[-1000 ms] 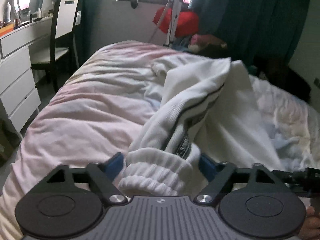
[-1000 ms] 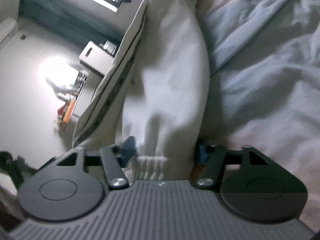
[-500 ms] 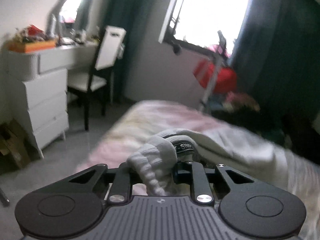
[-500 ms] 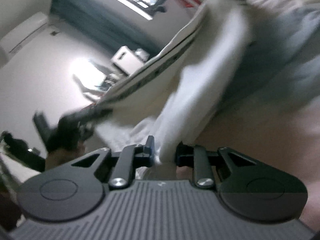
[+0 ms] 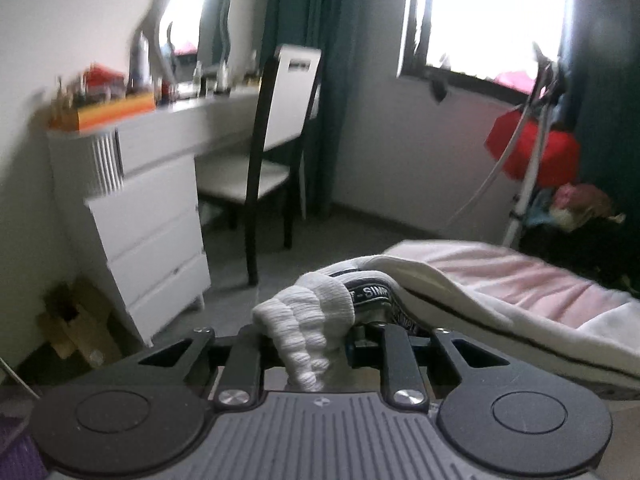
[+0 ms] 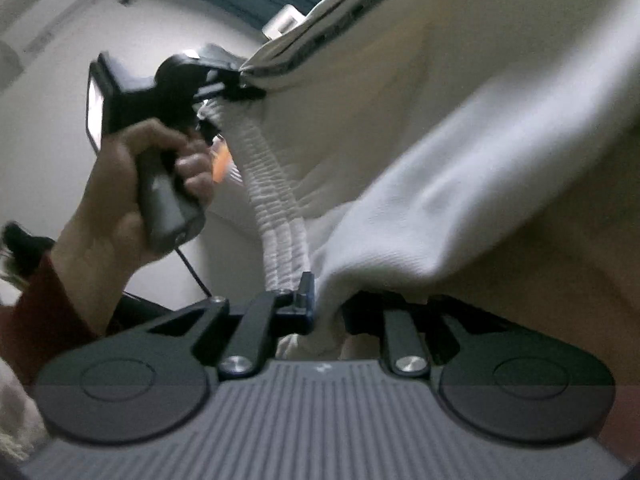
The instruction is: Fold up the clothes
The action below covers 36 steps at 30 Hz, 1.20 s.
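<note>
My left gripper [image 5: 310, 338] has its fingers pinched narrow on the ribbed cuff [image 5: 308, 320] of the white garment [image 5: 460, 300], which trails away to the right over the pink bed [image 5: 532, 276]. My right gripper [image 6: 326, 312] clamps another part of the same garment, cloth bunched tight between its fingers, and the fabric rises across the upper right of its view. There my left hand [image 6: 132, 184] grips its handle, the ribbed band stretched between the two grippers. Beyond the bed stand a white dresser [image 5: 148, 216] and a chair [image 5: 276, 152].
</note>
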Available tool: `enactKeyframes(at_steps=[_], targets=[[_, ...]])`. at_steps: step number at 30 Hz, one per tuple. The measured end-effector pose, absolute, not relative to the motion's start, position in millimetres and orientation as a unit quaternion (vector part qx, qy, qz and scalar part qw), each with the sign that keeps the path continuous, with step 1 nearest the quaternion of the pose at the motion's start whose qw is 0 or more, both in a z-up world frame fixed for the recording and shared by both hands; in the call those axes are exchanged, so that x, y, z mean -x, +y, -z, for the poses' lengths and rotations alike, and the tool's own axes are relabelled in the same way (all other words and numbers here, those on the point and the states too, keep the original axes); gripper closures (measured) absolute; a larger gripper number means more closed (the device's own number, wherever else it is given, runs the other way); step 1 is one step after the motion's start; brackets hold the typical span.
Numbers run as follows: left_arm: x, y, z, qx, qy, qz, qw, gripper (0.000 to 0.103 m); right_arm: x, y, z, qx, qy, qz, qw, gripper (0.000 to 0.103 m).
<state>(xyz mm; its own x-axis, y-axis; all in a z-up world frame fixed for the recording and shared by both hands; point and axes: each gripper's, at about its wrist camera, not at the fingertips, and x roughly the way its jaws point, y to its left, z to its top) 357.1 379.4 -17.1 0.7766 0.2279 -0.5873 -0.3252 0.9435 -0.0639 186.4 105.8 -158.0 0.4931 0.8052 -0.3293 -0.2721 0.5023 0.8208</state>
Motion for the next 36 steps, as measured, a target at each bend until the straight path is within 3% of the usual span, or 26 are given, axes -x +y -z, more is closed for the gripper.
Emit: enactKeyframes(at_steps=[6, 8, 10, 11, 12, 14, 16, 29, 36], targets=[[-359, 384, 48, 0.08, 0.329, -0.141, 0.93, 0.069, -195, 107, 148, -0.309, 0.384, -0.37, 0.788, 0.083], [-347, 379, 41, 0.071, 0.323, -0.144, 0.933, 0.056, -190, 103, 137, -0.282, 0.387, -0.379, 0.792, 0.077], [-331, 372, 27, 0.068, 0.313, -0.154, 0.935, 0.044, -181, 93, 127, -0.266, 0.39, -0.376, 0.797, 0.053], [-322, 369, 20, 0.066, 0.308, -0.156, 0.936, 0.037, -176, 87, 119, -0.261, 0.387, -0.369, 0.804, 0.03], [-311, 362, 11, 0.063, 0.302, -0.143, 0.94, 0.033, -168, 79, 110, -0.254, 0.377, -0.361, 0.814, 0.018], [-289, 349, -7, 0.055, 0.29, -0.12, 0.948, 0.025, -147, 60, 89, -0.234, 0.345, -0.347, 0.84, 0.018], [-265, 331, -23, 0.047, 0.283, -0.113, 0.951, 0.022, -127, 42, 69, -0.219, 0.323, -0.342, 0.855, 0.018], [-106, 160, -93, 0.027, 0.236, 0.022, 0.971, 0.016, -30, -92, -17, -0.133, 0.196, -0.233, 0.943, 0.018], [-88, 88, -85, -0.005, 0.245, 0.086, 0.966, 0.015, -27, -154, -17, -0.133, 0.155, -0.165, 0.965, 0.018]])
